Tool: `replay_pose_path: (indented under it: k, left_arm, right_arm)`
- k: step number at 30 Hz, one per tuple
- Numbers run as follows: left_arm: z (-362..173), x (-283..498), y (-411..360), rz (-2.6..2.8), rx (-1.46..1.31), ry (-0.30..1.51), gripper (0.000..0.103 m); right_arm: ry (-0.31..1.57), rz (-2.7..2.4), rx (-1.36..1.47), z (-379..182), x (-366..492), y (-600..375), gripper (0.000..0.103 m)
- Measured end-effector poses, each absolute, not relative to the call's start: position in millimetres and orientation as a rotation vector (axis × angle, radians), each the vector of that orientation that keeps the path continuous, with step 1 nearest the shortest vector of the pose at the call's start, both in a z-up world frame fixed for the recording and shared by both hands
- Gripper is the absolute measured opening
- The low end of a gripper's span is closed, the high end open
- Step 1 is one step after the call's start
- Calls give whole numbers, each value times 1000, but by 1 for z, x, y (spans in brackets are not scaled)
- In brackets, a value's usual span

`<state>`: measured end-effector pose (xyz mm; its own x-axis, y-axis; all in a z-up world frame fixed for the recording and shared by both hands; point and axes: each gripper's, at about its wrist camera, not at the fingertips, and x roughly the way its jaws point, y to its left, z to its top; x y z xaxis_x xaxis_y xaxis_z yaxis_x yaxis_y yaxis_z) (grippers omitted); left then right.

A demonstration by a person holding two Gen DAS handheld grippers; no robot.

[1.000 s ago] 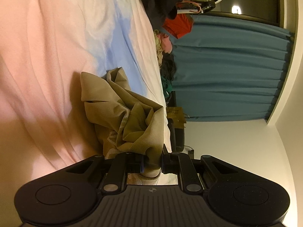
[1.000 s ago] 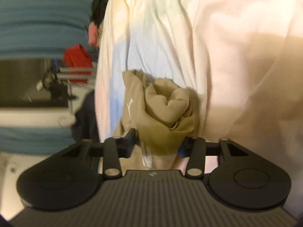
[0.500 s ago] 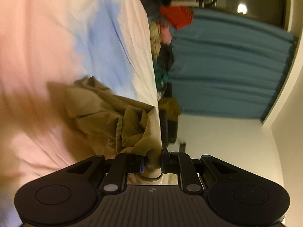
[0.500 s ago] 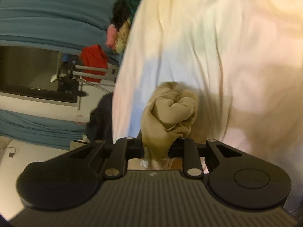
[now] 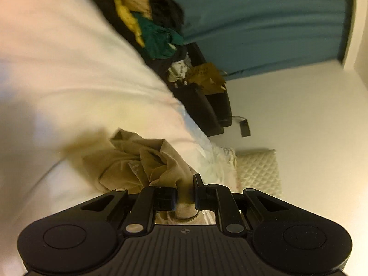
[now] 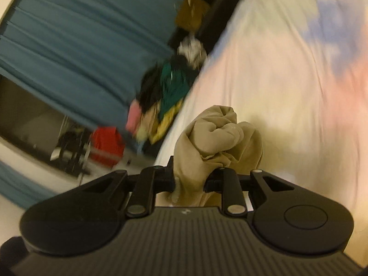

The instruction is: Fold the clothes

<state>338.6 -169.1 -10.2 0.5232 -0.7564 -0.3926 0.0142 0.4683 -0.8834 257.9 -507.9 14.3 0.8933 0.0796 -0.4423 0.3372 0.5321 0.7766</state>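
- Left wrist view: left gripper [image 5: 185,192], fingers clenched on a bunched fold of the tan garment [image 5: 147,161].
- Tan garment: crumpled, lying on the pale bedsheet [image 5: 69,73] just ahead of the gripper.
- Pile of clothes [image 5: 151,27]: black, yellow and green pieces along the far edge of the bedsheet.
- Teal curtain [image 5: 264,18]: behind the pile.
- Quilted pillow [image 5: 257,172]: beside the bedsheet, against the white wall [image 5: 299,119].
- Right wrist view: right gripper [image 6: 189,180], fingers clenched on another bunch of the tan garment [image 6: 218,138].
- Garment bunch: raised over the bedsheet [image 6: 287,69]; picture blurred.
- Pile of clothes [image 6: 170,85]: at the bedsheet's edge, before the teal curtain [image 6: 80,34].
- Red cloth [image 6: 107,142]: beyond the pile.
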Motion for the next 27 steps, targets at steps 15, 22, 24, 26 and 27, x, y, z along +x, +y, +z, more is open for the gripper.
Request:
replay_pose_path:
  k: [15,22,24,26,27]
  left_arm:
    - [-185,369,-258,-555,-735,1028,26]
    - [-174,364,-259,-595,-644,1032,71]
    - [-155,349,-261,-585,-571,1022,90]
    - [-132,331,-261,-574,-495,1001,94]
    - [-119,318,-258,-579,-464,986,96]
  right_arm:
    - [509,-257,1038,-194,262,-545,25]
    - [588,-310,1102,-177,248,-546,31]
    - [586,-374,1048,-154,230,-538,31]
    - [579,-388,986,-132,212,-529,31]
    - [578,-366,956,-122,205,-525,32]
